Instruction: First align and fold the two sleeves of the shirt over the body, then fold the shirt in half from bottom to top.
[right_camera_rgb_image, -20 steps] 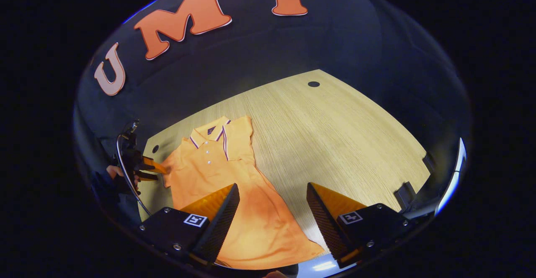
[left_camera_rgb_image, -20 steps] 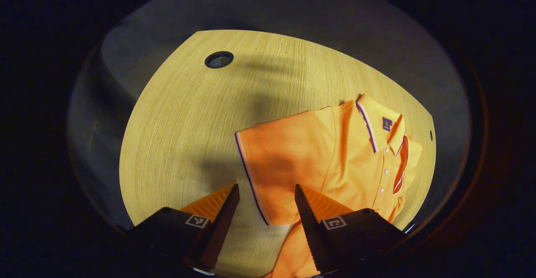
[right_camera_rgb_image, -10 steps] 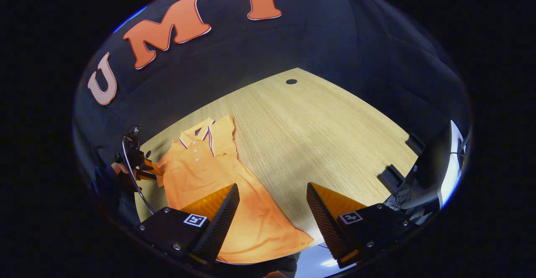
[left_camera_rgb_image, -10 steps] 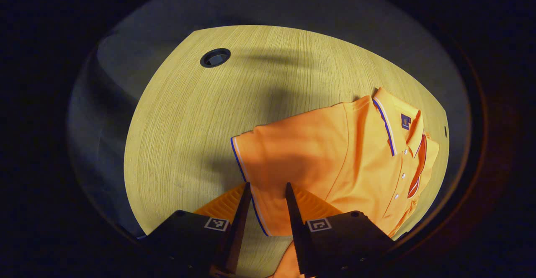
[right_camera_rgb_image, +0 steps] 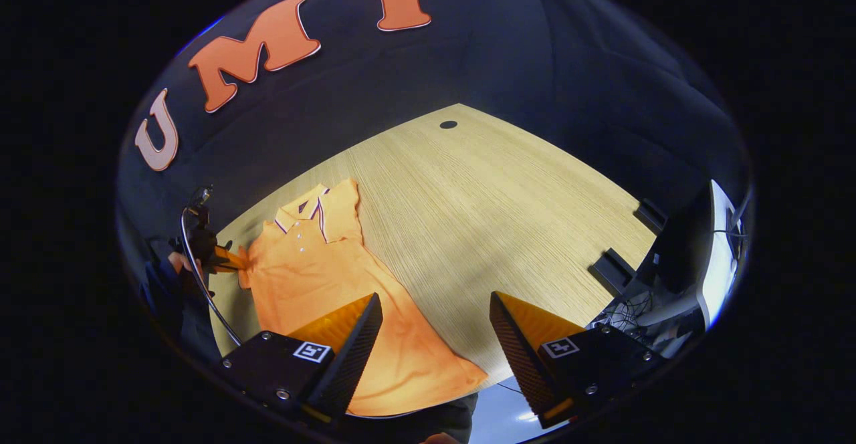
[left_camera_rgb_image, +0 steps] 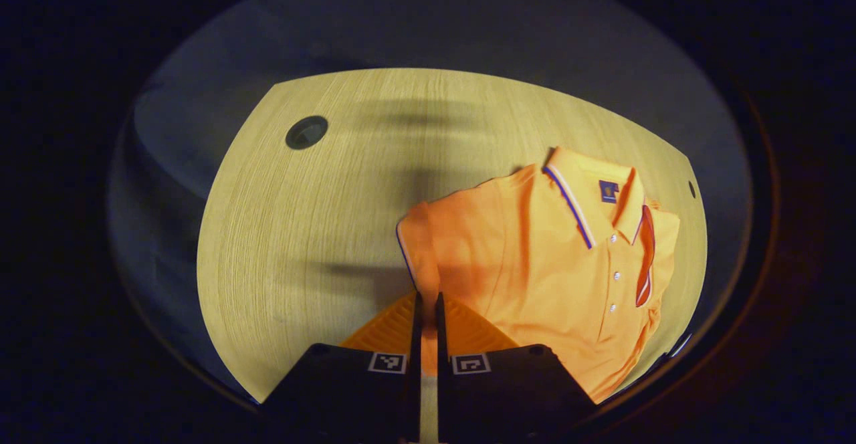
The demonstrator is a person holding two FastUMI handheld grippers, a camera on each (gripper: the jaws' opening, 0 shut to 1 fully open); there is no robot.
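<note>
One soft, light shirt (left_camera_rgb_image: 555,277) lay flat on the desk (left_camera_rgb_image: 321,230). The left claw (left_camera_rgb_image: 426,307) was pinched on its sleeve hem (left_camera_rgb_image: 409,257), a sound hold, though limp cloth would probably sag and crease. The right claw (right_camera_rgb_image: 435,337) hung spread above the shirt's lower body.

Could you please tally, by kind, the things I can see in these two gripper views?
Shirts: 1, orange shirt
Tables: 1, wooden table
Table holes: 2, larger hole, smaller hole
Grippers: 2, left gripper, right gripper
Total: 6
</note>
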